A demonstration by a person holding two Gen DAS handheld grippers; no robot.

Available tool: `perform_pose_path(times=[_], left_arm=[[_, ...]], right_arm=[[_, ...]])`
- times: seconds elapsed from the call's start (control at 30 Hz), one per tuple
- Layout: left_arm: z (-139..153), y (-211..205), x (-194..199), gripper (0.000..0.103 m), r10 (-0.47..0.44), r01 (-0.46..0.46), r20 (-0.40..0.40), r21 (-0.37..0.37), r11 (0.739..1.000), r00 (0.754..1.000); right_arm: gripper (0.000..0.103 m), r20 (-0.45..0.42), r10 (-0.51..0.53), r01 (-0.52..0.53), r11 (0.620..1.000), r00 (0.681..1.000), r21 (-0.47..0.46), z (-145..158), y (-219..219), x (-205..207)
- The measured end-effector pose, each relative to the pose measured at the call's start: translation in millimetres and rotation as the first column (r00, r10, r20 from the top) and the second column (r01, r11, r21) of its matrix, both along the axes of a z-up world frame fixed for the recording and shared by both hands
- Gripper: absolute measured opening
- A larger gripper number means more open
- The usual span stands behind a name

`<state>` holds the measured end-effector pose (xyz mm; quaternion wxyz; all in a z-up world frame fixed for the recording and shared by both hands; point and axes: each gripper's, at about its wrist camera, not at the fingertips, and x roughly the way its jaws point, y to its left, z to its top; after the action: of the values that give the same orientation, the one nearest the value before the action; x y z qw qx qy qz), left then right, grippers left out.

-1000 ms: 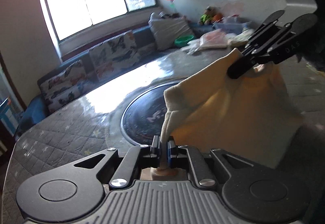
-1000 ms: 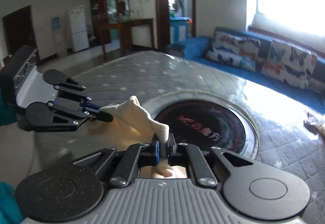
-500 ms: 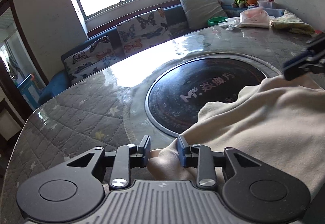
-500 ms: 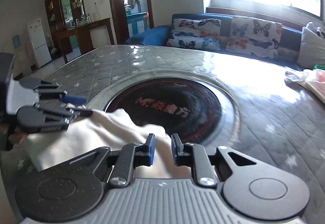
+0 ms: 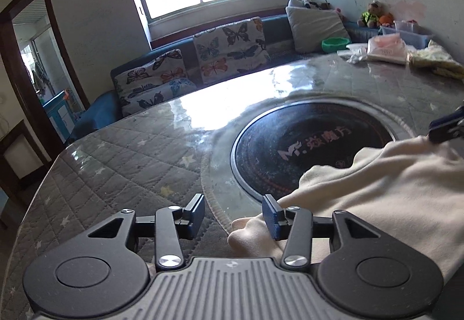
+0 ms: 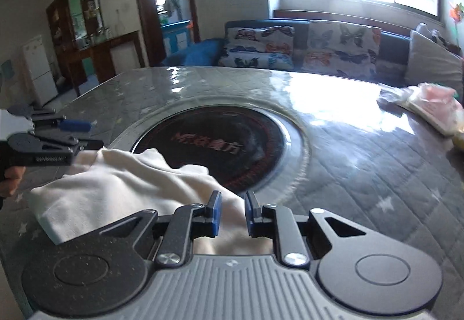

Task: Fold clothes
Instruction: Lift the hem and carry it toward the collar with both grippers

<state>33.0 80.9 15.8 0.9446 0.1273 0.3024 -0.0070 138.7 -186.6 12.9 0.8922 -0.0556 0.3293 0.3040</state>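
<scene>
A cream garment (image 5: 377, 189) lies on the table, partly over the black round hob (image 5: 295, 152). My left gripper (image 5: 233, 217) is open, with a corner of the cloth resting by its right finger. My right gripper (image 6: 231, 212) is open, and the cloth (image 6: 116, 189) lies under and between its fingers. The left gripper also shows at the left of the right wrist view (image 6: 72, 134), open beside the cloth's far corner. The right gripper's tip shows at the right edge of the left wrist view (image 5: 446, 127).
The quilted grey table (image 5: 116, 169) has a glossy cover. Bags and folded cloths (image 5: 388, 50) lie at its far corner, also in the right wrist view (image 6: 429, 105). A sofa with butterfly cushions (image 5: 226, 50) stands behind. A doorway (image 5: 37, 82) is at left.
Both grippers lowered the lifted garment onto the table and opened, letting go of its corners. The left jaws have since opened wider and both grippers drew back slightly.
</scene>
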Motion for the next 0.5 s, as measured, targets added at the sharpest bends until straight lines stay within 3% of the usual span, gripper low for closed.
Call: perform_pose_path(times=[0.17, 0.3, 0.47, 0.5], left_arm=[[2.3, -2.8, -13.4, 0.044, -0.03, 0.03, -0.002, -0.006, 1.0, 1.0], [-5.4, 1.4, -17.7, 0.041, -0.038, 0.039, -0.034, 0.004, 0.999, 0.999], [-14.7, 8.1, -11.1, 0.04, -0.02, 0.019, -0.071, -0.013, 1.0, 0.997], [-16.0, 9.2, -9.7, 0.032, -0.018, 0.016, -0.076, -0.018, 1.0, 0.997]], right_arm=[[0.017, -0.031, -0.012, 0.011, 0.999, 0.999, -0.049, -14.0, 13.0, 11.9], [0.017, -0.031, -0.032, 0.031, 0.999, 0.999, -0.028, -7.9, 15.1, 13.3], [0.017, -0.024, 0.051, -0.051, 0.999, 0.998, -0.011, -2.3, 37.4, 8.1], [0.018, -0.029, 0.061, -0.062, 0.998, 0.998, -0.01, -3.9, 42.6, 8.5]])
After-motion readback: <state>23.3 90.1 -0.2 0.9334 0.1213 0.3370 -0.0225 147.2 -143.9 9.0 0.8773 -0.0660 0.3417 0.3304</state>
